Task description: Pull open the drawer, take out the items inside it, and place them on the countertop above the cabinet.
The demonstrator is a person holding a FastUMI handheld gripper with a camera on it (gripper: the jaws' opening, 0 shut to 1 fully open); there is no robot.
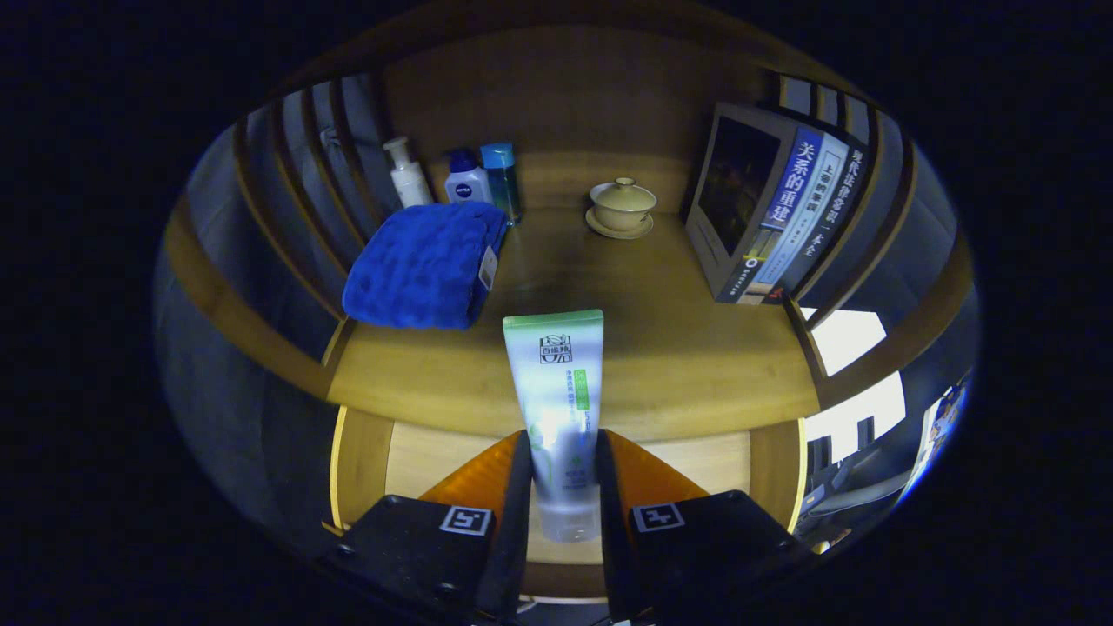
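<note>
From the gripper view, the tongs (563, 487) are pinching a white tube with a green end (556, 409), one finger pressed on each side of its lower half; the tube stands up between them with its clear cap down near the finger bases. Its green end reaches over the front edge of the wooden surface (696, 365). Below that edge the pale inside of the open drawer (426, 461) shows on both sides of the fingers. At the surface's left edge lies a folded blue towel (424, 265). In the back left corner stand a white pump bottle (407, 172), a blue-capped bottle (467, 178) and a clear blue bottle (502, 178). A lidded cup on a saucer (621, 209) sits near the back edge. Books (774, 217) lean along the right edge.
</note>
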